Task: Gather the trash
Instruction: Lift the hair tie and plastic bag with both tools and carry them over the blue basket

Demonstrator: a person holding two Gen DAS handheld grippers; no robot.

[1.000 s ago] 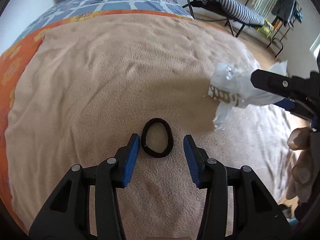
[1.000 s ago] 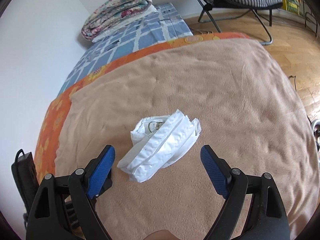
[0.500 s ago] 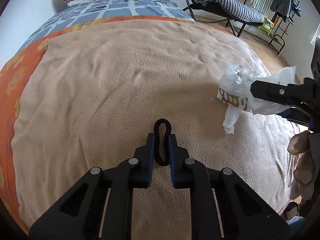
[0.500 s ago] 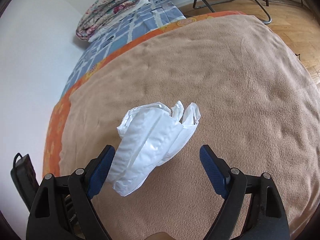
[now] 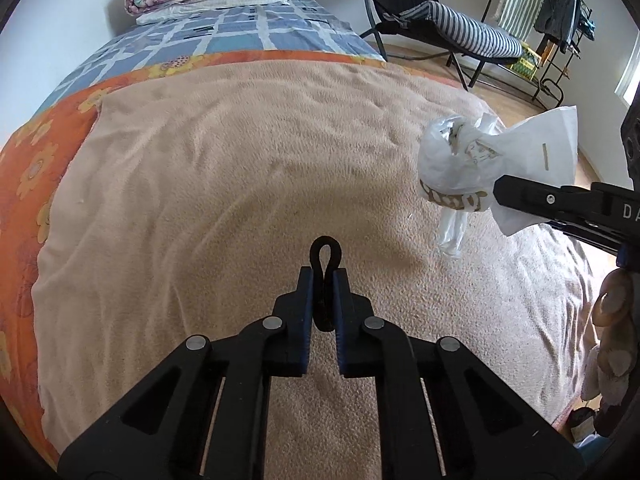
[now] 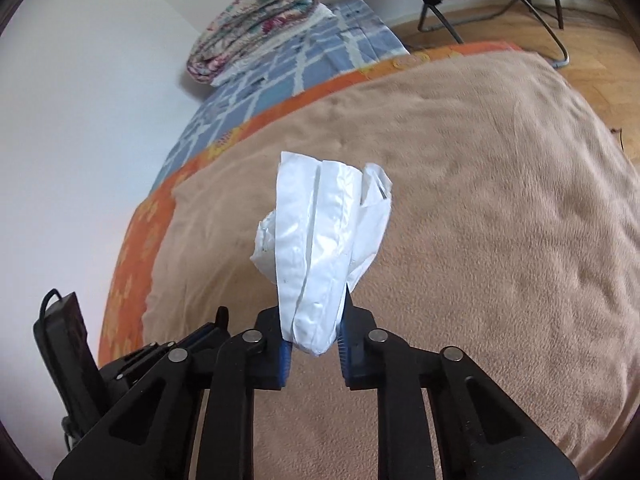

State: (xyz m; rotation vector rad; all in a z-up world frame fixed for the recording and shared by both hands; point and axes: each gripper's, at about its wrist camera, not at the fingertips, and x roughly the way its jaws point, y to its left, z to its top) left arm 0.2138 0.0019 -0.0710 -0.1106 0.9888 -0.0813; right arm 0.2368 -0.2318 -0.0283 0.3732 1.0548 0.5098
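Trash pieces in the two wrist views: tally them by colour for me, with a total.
Black: 1, the hair tie pinched in the left gripper.
White: 1, the crumpled plastic bag clamped in the right gripper.
Total: 2.

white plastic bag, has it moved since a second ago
Yes. The white plastic bag lay flat on the beige blanket; now it stands up off it, pinched in the right gripper, whose jaws just closed.
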